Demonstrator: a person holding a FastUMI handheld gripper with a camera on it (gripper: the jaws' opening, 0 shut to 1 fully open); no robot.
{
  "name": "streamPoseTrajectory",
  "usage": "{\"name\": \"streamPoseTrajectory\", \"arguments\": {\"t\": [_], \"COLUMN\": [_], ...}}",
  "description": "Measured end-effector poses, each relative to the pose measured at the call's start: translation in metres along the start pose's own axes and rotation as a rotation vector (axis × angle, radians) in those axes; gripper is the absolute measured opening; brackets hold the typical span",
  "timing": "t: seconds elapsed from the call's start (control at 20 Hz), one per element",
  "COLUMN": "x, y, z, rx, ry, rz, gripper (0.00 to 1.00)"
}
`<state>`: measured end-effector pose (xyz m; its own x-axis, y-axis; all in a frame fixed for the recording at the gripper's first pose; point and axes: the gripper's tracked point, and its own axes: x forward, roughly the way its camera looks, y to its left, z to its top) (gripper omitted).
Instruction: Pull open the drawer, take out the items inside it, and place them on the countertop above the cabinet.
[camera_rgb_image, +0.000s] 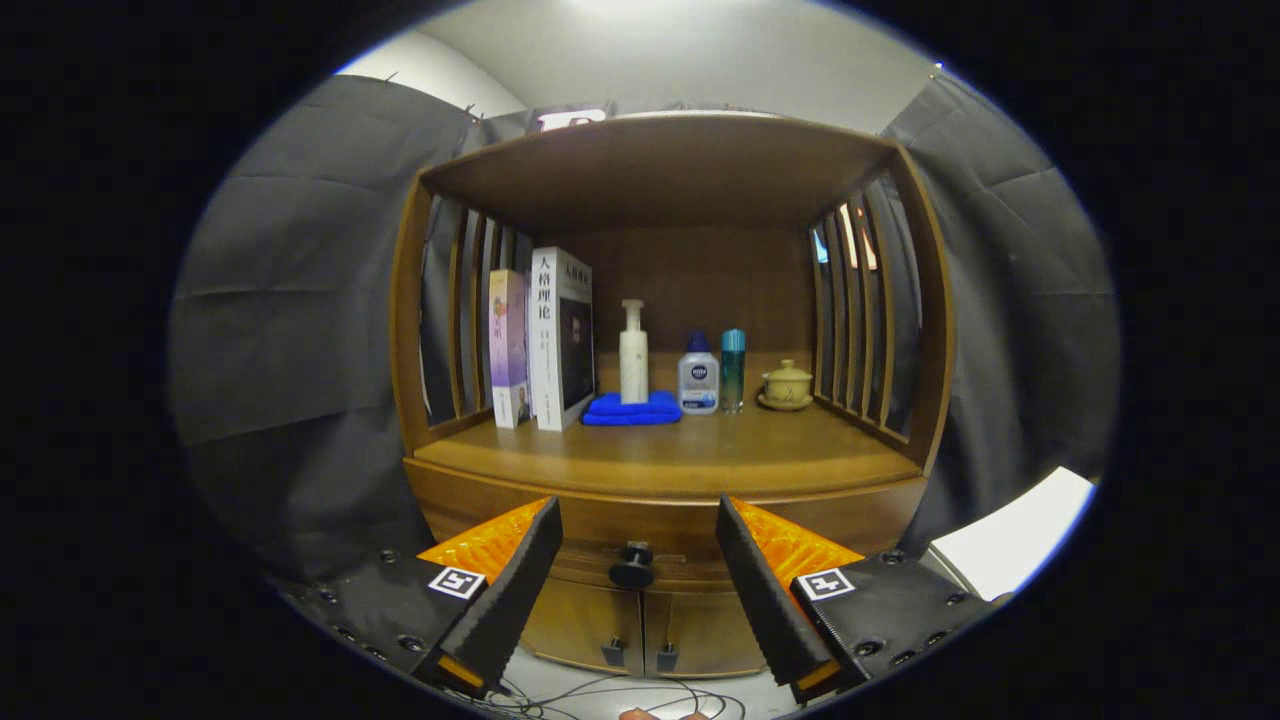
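A wooden cabinet stands ahead, with its countertop (665, 455) under an open shelf frame. Below the countertop's front edge runs a shut drawer (660, 535) with a round black knob (632, 566). My gripper (638, 535) is open, its two black fingers with orange sides spread wide. The knob lies between the fingers, a little beyond their tips, and nothing touches it. The drawer's inside is hidden.
On the countertop stand two books (545, 340), a white pump bottle (633, 352) on a folded blue cloth (632, 408), a small clear bottle (698, 378), a teal bottle (733, 368) and a lidded yellow cup (787, 385). Two lower doors (640, 625) sit under the drawer. Cables (600, 695) lie on the floor.
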<state>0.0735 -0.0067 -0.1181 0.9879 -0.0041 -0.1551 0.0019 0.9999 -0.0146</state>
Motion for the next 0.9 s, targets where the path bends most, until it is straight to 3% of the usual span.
{"name": "streamPoseTrajectory", "arguments": {"t": [0.5,0.9], "x": [0.051,0.079], "y": [-0.003,-0.008], "z": [-0.076,-0.097], "rx": [0.016,-0.014], "ry": [0.130,0.162], "rz": [-0.027,-0.055], "gripper": [0.97,0.95]}}
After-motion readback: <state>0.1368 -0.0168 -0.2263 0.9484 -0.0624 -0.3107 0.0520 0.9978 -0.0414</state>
